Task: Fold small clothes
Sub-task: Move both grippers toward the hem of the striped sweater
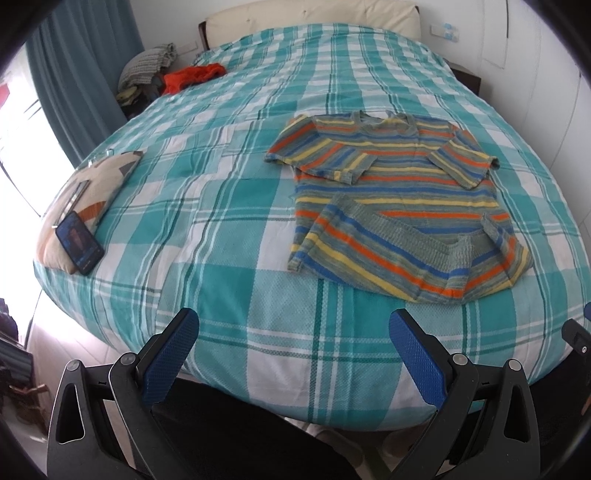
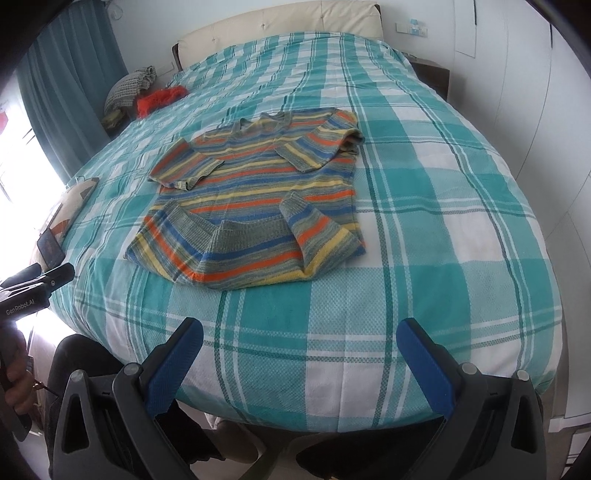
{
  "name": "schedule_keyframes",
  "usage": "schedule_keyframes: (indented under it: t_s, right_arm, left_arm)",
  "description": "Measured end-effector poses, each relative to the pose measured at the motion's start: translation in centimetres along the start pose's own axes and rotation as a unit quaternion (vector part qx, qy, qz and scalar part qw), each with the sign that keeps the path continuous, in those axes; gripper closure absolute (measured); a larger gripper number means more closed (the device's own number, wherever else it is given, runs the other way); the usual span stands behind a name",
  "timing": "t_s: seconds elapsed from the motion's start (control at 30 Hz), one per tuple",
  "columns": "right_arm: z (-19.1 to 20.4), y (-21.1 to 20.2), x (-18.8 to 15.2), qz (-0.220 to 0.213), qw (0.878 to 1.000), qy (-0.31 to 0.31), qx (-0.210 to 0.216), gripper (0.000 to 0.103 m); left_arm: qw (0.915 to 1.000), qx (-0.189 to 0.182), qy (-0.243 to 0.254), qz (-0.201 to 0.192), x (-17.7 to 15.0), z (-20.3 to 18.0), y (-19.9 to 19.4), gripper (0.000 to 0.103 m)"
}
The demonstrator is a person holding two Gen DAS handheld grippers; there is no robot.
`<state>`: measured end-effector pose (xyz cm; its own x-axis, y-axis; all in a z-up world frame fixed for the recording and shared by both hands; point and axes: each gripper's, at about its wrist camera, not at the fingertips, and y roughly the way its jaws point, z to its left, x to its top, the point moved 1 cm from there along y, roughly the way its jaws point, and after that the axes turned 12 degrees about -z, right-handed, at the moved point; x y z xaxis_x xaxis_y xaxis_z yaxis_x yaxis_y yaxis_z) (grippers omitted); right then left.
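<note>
A small striped sweater in orange, blue, yellow and grey lies on the teal checked bedspread. Both sleeves are folded in across the chest and the bottom hem is turned up in an uneven fold. It also shows in the right wrist view. My left gripper is open and empty, held back over the bed's near edge, left of the sweater. My right gripper is open and empty, also at the near edge, in front of the sweater. The left gripper's body shows at the left of the right wrist view.
A cushion with a phone on it lies at the bed's left edge. An orange garment and a pile of clothes sit at the far left corner. Teal curtains hang on the left; a cream headboard stands behind.
</note>
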<state>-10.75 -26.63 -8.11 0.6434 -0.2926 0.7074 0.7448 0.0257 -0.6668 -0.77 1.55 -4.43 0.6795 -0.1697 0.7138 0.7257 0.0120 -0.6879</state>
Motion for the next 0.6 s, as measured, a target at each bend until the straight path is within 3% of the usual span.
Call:
schedule_keyframes:
  t_s: [0.2, 0.33, 0.37, 0.43, 0.53, 0.6]
  right_arm:
    - [0.1, 0.7, 0.5, -0.023, 0.999, -0.02, 0.032, 0.0]
    - [-0.7, 2.9, 4.5, -0.091, 0.992, -0.063, 0.067, 0.0]
    - [-0.9, 4.5, 5.7, -0.088, 0.99, -0.078, 0.076, 0.0]
    - [-1.0, 9.1, 7.3, -0.048, 0.989, -0.109, 0.092, 0.0]
    - [-0.5, 15.6, 7.5, 0.02, 0.983, -0.166, 0.073, 0.0]
    - [0.2, 17.9, 6.9, 0.059, 0.976, -0.189, 0.089, 0.007]
  left_arm:
    - [0.9999, 0.005, 0.011, 0.009, -0.5, -0.2, 0.7, 0.0]
    - [0.9998, 0.008, 0.006, 0.017, -1.1, 0.6, 1.3, 0.0]
    - [0.9998, 0.008, 0.002, 0.021, -1.4, 0.8, 1.4, 0.0]
    - [0.9995, 0.005, -0.008, 0.029, -2.0, 1.4, 1.5, 0.0]
    - [0.9991, 0.006, -0.016, 0.039, -3.0, 2.1, 1.3, 0.0]
    - [0.999, 0.014, -0.015, 0.04, -3.5, 2.7, 1.1, 0.0]
